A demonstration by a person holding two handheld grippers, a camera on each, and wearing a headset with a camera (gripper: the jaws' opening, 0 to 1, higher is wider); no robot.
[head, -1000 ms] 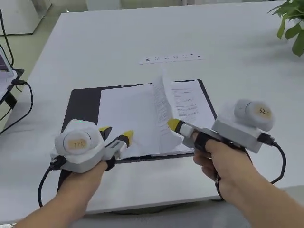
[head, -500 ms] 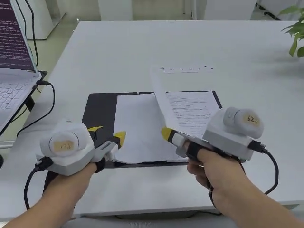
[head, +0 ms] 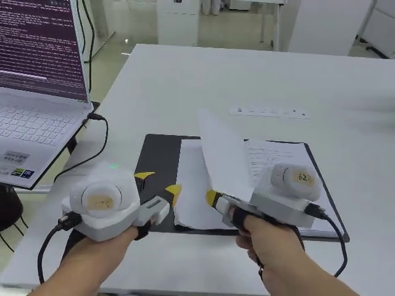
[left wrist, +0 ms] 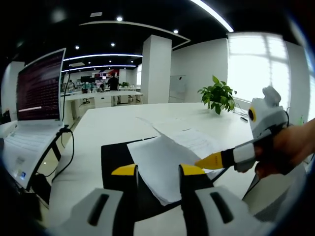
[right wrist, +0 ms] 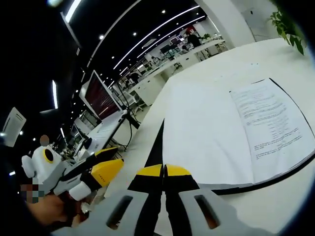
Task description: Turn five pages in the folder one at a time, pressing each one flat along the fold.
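Right gripper (head: 212, 197) pinches 1 lifted page (head: 225, 157) of the folder (head: 160, 154); left gripper (head: 160, 183) hangs spread.

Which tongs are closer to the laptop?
Left. The left tongs are at the folder's left edge, the side where the laptop stands; the right tongs are farther over, shut on a lifted page.

I count two claws, the left claw (head: 160, 183) and the right claw (head: 212, 197); one folder (head: 162, 154) with one raised page (head: 225, 160); one laptop (head: 37, 92); one power strip (head: 268, 112); one potted plant (left wrist: 219, 96); one desk (head: 185, 80).
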